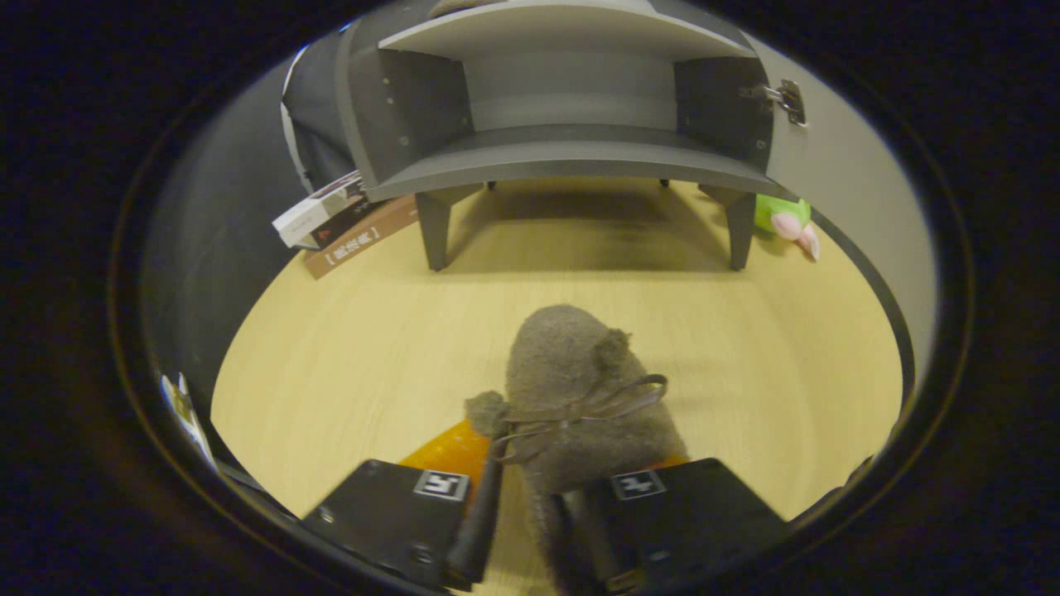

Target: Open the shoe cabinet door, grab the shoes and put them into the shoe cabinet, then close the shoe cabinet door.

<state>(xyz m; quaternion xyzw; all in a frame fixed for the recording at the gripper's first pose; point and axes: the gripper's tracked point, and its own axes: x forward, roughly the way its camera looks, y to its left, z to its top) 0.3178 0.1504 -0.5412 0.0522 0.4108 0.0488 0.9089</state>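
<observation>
Slipper (571, 389), a brown fuzzy one with a thin bow, is seen clamped between the fingers of the hand-held gripper (530, 517) above the counter (348, 348), short of the open shoe cabinet (563, 91), and is judged light, soft and best held at its heel.

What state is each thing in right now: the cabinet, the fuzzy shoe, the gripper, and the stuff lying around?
Shoe cabinet: door open, shelf inside bare.
Shoe: held between the fingers, toe toward the cabinet, lace tied in a bow.
Gripper: shut on the shoe.
Books: stacked flat beside the cabinet's leg.
Plush toy: lying on the table by the other leg.
</observation>
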